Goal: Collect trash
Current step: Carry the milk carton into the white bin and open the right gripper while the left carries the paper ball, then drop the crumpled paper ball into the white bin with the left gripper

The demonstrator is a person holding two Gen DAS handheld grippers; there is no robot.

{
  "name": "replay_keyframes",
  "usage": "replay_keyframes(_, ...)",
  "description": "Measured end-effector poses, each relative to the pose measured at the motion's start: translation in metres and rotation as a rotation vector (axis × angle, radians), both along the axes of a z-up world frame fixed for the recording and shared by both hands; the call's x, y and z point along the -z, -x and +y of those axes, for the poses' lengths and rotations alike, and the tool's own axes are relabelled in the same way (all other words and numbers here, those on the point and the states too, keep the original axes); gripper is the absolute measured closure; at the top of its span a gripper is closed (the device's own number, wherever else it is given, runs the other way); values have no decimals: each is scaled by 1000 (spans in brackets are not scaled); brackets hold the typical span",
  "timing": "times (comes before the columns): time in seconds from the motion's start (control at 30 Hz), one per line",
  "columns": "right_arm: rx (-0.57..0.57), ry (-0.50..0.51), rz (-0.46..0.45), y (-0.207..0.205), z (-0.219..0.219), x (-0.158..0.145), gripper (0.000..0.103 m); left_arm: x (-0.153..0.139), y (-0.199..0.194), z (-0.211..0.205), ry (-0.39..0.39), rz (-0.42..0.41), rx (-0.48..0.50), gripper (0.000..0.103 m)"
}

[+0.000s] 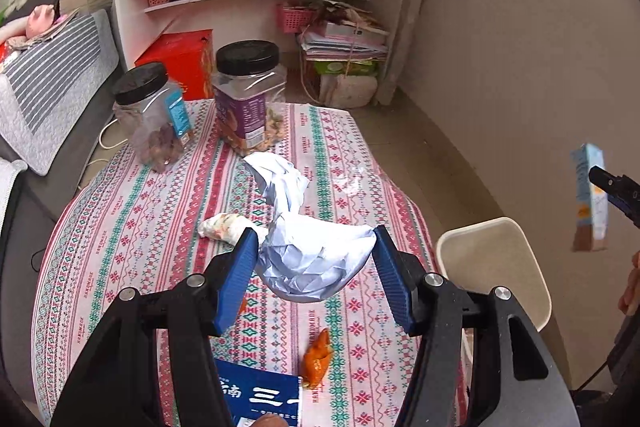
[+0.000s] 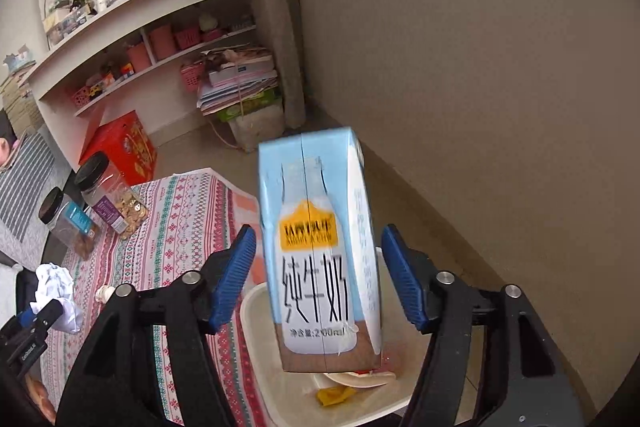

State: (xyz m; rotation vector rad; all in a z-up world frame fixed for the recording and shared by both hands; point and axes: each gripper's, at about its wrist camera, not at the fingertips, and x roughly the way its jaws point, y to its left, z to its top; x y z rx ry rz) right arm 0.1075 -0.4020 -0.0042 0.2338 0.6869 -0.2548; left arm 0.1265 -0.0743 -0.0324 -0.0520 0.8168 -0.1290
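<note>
My left gripper (image 1: 316, 239) is shut on a crumpled white paper (image 1: 312, 267), which spans from one blue pad to the other above the patterned tablecloth (image 1: 140, 227). The right wrist view shows the same paper (image 2: 56, 287) at lower left. My right gripper (image 2: 318, 239) stands open. A blue and white milk carton (image 2: 320, 247) hangs upright between its fingers with a gap on each side, over a cream bin (image 2: 256, 323). In the left wrist view the carton (image 1: 590, 199) is blurred in the air above the bin (image 1: 448, 243).
On the table lie a small wadded wrapper (image 1: 224, 227), an orange scrap (image 1: 318, 359) and a blue packet (image 1: 260, 399). Two black-lidded jars (image 1: 152, 115) (image 1: 250, 95) stand at the far end. Scraps lie in the bin (image 2: 336, 395). A red box (image 1: 180, 59), shelves and a sofa lie beyond.
</note>
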Motion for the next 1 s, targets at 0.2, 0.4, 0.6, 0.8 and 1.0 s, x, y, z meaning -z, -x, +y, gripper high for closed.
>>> replay_keyframes(0.2, 101, 22, -43, 20, -29, -9, 12, 1, 2, -45, 37, 32, 81, 45)
replay_keyframes(0.4, 175, 37, -77, 37, -47, -15, 7, 0, 6, -105, 78, 62, 182, 44)
replay_keyframes(0.6, 202, 50, -92, 47, -56, -17, 7, 1, 8, -161, 94, 82, 271, 43)
replay_keyframes(0.8, 252, 44, -117, 59, -68, -19, 7, 8, -1, -198, 114, 143, 342, 37)
replay_keyframes(1.0, 237, 17, -99, 56, -70, -18, 7, 11, -4, -202, 115, 167, 354, 32)
